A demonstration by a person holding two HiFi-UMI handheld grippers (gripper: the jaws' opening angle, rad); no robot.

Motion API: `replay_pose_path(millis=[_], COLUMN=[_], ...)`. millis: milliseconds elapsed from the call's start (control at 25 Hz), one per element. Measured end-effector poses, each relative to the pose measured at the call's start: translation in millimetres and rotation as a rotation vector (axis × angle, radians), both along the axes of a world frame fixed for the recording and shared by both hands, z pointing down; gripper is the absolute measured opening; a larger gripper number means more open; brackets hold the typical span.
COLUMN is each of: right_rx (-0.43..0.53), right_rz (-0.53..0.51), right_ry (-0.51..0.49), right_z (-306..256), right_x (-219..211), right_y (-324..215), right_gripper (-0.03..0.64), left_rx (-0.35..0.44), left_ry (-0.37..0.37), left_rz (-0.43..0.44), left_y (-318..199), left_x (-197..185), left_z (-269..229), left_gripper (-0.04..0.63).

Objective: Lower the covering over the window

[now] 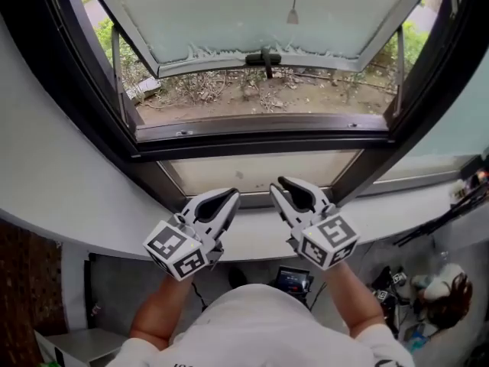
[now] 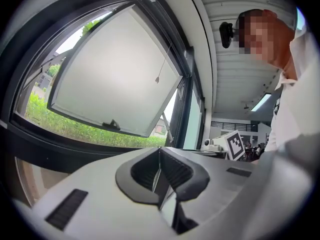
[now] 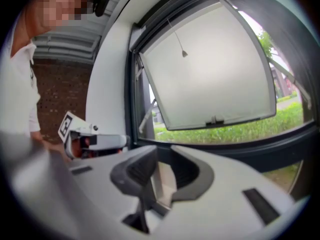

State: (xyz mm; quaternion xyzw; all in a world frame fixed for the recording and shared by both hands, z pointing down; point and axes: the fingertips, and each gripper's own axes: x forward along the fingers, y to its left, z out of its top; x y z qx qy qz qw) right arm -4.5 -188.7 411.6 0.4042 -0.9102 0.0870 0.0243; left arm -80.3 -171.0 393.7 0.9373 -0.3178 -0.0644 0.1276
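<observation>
A thin pull cord with a small cone-shaped end (image 1: 293, 15) hangs in front of the open window; the covering itself is out of view above. The cord end also shows in the left gripper view (image 2: 157, 80) and the right gripper view (image 3: 184, 54). The frosted window sash (image 1: 252, 10) is tilted outward, with a dark handle (image 1: 266, 58) on its lower edge. My left gripper (image 1: 231, 196) is shut and empty, held over the white sill. My right gripper (image 1: 280, 183) is beside it, jaws slightly apart with nothing between them. Both are well below the cord.
A dark window frame (image 1: 260, 138) and a curved white sill (image 1: 84, 205) lie ahead of the grippers. Grass and bare ground show outside. Cables and clutter (image 1: 435, 289) lie on the floor at lower right. A brick wall (image 3: 55, 89) is at the left in the right gripper view.
</observation>
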Motion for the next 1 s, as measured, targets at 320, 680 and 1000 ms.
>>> replay_pose_path(millis=[320,680,1000], right_rx=[0.043,0.150,0.240], right_rz=[-0.041,-0.113,-0.105], right_ry=[0.036,0.101,0.117], right_z=[-22.5,-63.1,-110.0], right_x=[0.0,9.2,14.0], right_y=[-26.5,-47.5,-62.9], right_gripper=[0.082,0.081,0.081], left_rx=[0.043,0.137,0.249], left_ry=[-0.005,-0.032,-0.085], left_rz=[-0.014,-0.059,-0.098], left_y=[-29.5,-52.2,-69.5], left_x=[8.8,27.1,18.4], left_z=[-19.4,-57.7,-104.7], left_gripper=[0.015,0.015,0.015])
